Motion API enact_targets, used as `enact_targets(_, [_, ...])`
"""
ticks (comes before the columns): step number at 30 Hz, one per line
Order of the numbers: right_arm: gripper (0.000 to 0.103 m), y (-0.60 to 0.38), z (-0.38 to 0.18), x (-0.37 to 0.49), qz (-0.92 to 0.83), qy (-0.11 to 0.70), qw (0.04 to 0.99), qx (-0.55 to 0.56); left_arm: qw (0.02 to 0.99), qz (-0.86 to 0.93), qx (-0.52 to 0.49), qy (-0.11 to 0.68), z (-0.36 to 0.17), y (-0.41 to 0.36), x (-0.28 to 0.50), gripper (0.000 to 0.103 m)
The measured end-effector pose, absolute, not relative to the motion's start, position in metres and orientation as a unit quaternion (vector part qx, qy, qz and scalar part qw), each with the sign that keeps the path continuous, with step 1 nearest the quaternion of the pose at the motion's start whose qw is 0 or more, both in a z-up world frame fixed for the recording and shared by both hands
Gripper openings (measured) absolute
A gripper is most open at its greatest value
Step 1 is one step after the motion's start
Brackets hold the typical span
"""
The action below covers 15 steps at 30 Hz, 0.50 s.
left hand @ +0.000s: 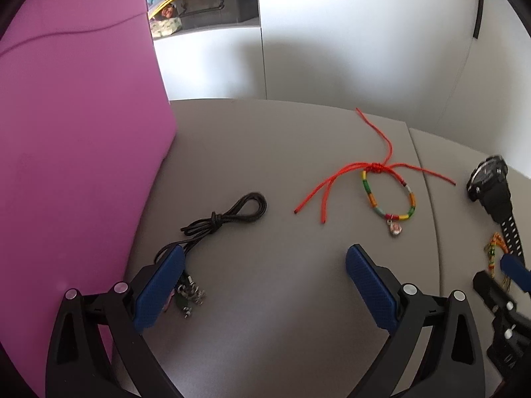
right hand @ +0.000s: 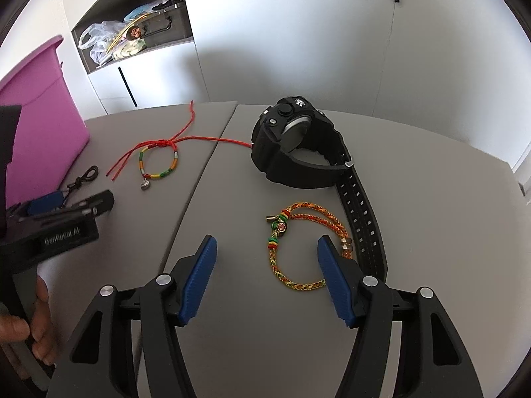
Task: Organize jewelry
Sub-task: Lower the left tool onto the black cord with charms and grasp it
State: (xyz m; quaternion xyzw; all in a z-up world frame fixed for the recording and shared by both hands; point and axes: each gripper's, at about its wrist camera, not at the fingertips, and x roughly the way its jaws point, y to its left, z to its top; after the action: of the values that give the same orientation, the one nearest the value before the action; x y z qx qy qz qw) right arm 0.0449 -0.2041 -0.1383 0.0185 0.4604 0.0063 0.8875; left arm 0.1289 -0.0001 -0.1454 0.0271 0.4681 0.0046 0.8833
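Black cord necklace (left hand: 229, 215) pendant partly hidden, perhaps charms, behind left pad

I hold my left black gripper with blue ribbed pads (left hand: 265, 285) pointed steeply down at the table, jaws wide apart and empty. My right black gripper with blue ribbed pads (right hand: 267, 277) points down likewise, jaws apart, gripping nothing. My left hand (right hand: 23, 325) grasps its handle.

This is looking like a room in a home. A plain grey table (right hand: 298, 348) is standing against white cupboard doors (right hand: 298, 33). An open shelf (right hand: 139, 33) in that cupboard is holding household clutter: a plastic bag (right hand: 96, 38), a dark case with a handle (left hand: 219, 3) and folded cloth. A purple plastic bin (left hand: 73, 132) is sitting at the table's edge, and personal jewelry is lying spread out.
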Motion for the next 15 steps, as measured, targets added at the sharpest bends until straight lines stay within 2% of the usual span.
enact_targets(15, [0.061, -0.199, -0.1398, 0.0435, -0.001, 0.458, 0.889, 0.001, 0.88, 0.009, 0.004, 0.475, -0.1483, -0.0005, 0.1367, 0.097])
